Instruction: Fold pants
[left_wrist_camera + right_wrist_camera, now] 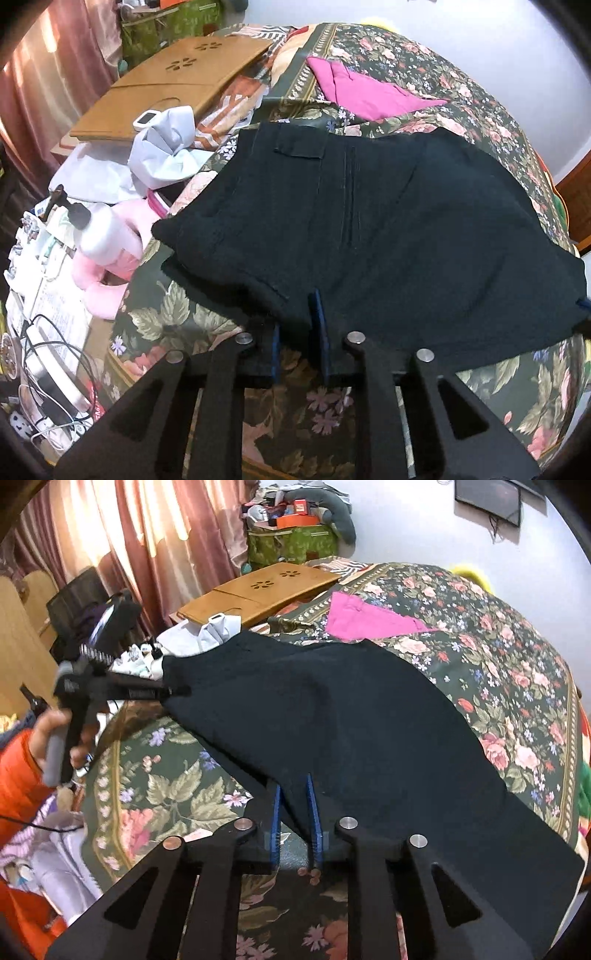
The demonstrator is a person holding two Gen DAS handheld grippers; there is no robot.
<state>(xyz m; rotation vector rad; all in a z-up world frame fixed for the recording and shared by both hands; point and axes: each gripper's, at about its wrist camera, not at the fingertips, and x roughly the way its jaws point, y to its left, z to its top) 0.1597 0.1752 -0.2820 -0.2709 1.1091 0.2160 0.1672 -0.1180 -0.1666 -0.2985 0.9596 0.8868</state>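
Holding the near hem of the dark pants in my left gripper: left wrist view shows the blue pads set narrow with black cloth bunched between them, so that's a pinch on fabric, not air. From these tongs the pants fan out toward 12 o'clock over the floral bedspread, pocket and seam lines running away from me, cloth sagging slightly as if partly lifted. Pink garment sits beyond at 12, well apart; wooden lap tray at 10 o'clock. Right wrist view: my right gripper is also narrow, pads closed on a fold of the same hem. Long axis of the pants here runs from 10 o'clock to 4 o'clock, across my line of sight. The other tongs show at 9 o'clock, clamped on the far-left end of the cloth, a hand in an orange sleeve on the grip. Both tools pitch steeply downward at the bed. My read: each hand owns one end of the near edge, so the fold should carry that edge toward 12, away from me, both hands moving together.
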